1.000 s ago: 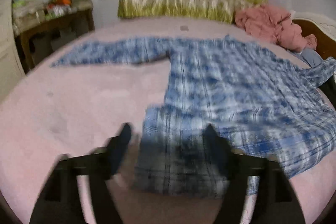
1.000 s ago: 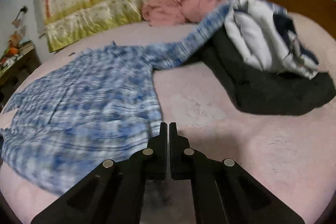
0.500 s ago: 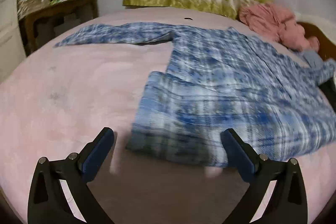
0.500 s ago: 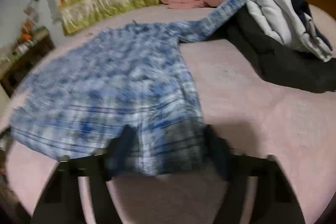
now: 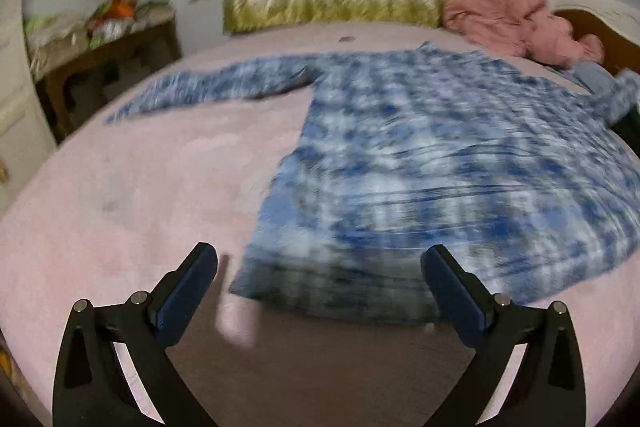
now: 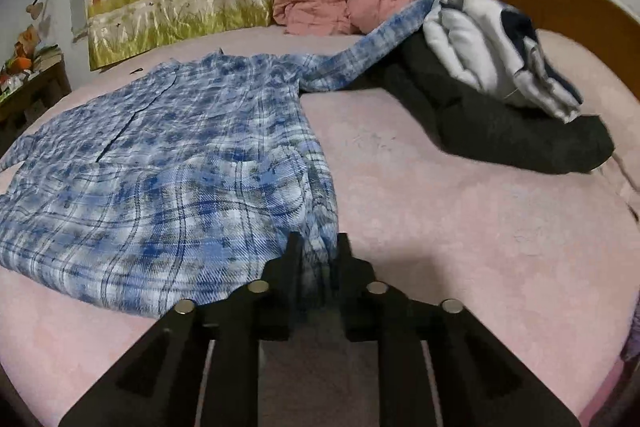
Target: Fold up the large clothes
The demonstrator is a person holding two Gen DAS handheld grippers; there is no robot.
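Left wrist view: left gripper (image 5: pixel 320 265) spread wide, holding nothing, hovering just short of the blue plaid shirt (image 5: pixel 452 163) lying flat on the pink bed (image 5: pixel 120 195); closing now would likely miss the hem.

Right wrist view: right gripper (image 6: pixel 316 251) pinching the shirt's near corner; a thin bite might slip when lifted, and the far sleeve (image 6: pixel 372 47), draped over the clothes pile (image 6: pixel 500 75), could snag.

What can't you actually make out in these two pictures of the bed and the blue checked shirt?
- Left wrist view: the shirt is smeared by motion blur, so its buttons and seams cannot be read.
- Left wrist view: the clutter on the side table is too blurred to name.
- Right wrist view: the shirt's hem corner is hidden between the right gripper's jaws.
- Right wrist view: the shirt's far sleeve end is hidden by the clothes pile.
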